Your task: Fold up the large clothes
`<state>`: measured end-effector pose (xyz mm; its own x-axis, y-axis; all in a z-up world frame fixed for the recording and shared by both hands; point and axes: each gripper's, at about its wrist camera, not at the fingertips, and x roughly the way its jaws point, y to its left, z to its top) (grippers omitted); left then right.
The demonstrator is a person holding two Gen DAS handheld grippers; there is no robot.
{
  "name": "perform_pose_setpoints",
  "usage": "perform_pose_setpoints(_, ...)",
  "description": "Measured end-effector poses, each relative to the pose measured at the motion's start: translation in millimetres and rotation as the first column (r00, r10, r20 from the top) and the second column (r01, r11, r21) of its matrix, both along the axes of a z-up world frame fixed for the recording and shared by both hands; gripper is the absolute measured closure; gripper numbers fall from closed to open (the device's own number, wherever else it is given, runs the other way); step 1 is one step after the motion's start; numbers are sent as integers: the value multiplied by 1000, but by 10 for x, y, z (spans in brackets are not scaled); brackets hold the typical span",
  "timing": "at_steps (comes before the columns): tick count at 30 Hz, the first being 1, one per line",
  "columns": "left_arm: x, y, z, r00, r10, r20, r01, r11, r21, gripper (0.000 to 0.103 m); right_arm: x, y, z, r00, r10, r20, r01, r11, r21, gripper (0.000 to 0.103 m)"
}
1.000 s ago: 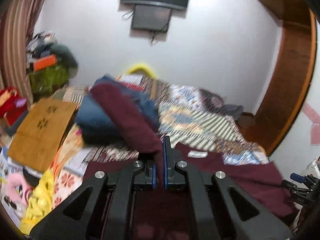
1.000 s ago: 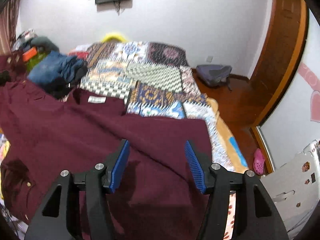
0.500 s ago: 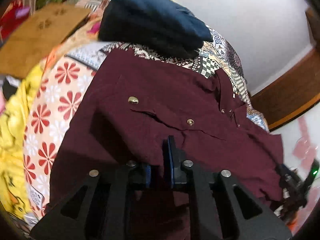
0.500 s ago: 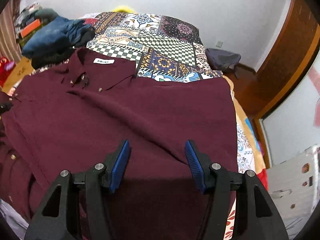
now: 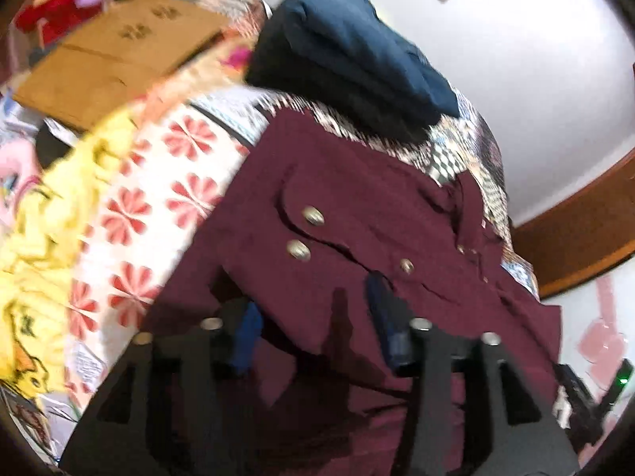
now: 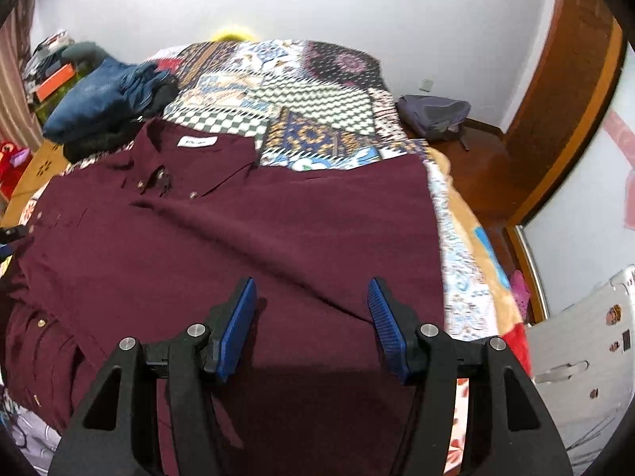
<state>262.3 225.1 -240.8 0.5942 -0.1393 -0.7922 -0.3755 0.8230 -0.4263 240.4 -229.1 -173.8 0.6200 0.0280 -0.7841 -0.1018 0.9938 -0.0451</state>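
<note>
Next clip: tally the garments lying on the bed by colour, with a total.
Maroon: 1, the buttoned shirt spread flat
Blue: 1, the bundled garment by the collar
Black: 1, the dark garment under the blue one
Total: 3

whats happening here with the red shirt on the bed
A person with a two-finger tool in each hand is folding a maroon shirt spread over a patterned bedspread. The left tool is opening, its blue pads apart over the buttoned side of the shirt, with cloth lying loose between them. The right tool hovers open over the plain side, gripping nothing. A pile of dark blue clothes sits beyond the collar.
</note>
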Motion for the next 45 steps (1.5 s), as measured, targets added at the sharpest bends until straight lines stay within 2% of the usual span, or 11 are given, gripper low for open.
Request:
perform_pose_setpoints(4,85,-19,-68,998,-43,-44,44,999,26,50,16,-236,-4,997,-74,-15,75,997,25,48)
perform_pose_setpoints(8,168,-103,-132,997,-70,-45,70,998,1,54,-26,-559,30,987,-159,-38,163,977,135,48)
perform_pose_setpoints(12,219,-230,5,999,-29,-30,34,984,175,90,-107,-785,59,973,-228,-40,232,958,170,48)
perform_pose_setpoints(21,-23,-232,814,977,13,211,-87,935,345,92,-109,-851,24,967,-251,-51,256,944,207,48)
perform_pose_setpoints(24,-60,-92,751,986,21,164,-79,931,356,92,-58,-751,-43,973,-222,-67,231,952,201,48)
perform_pose_setpoints(27,-32,-35,445,999,-19,34,6,939,345,91,-27,-667,-98,978,-191,-78,203,961,189,48)
perform_pose_setpoints(29,-25,-79,244,997,-42,-60,62,921,383,87,-20,-628,-107,980,-189,-70,198,965,171,48)
perform_pose_setpoints(32,-53,-85,51,988,-46,-146,103,903,418,69,-11,-622,-85,981,-183,-59,190,970,153,48)
perform_pose_setpoints(36,-149,101,202,996,-16,-93,51,921,387,52,29,-666,-64,983,-169,-70,179,968,176,48)
perform_pose_setpoints(39,-171,231,460,999,5,-39,12,909,416,43,69,-687,-46,985,-159,-71,171,963,207,48)
perform_pose_setpoints(45,39,435,771,999,-34,8,28,913,406,37,235,-671,29,990,-125,-66,138,958,253,48)
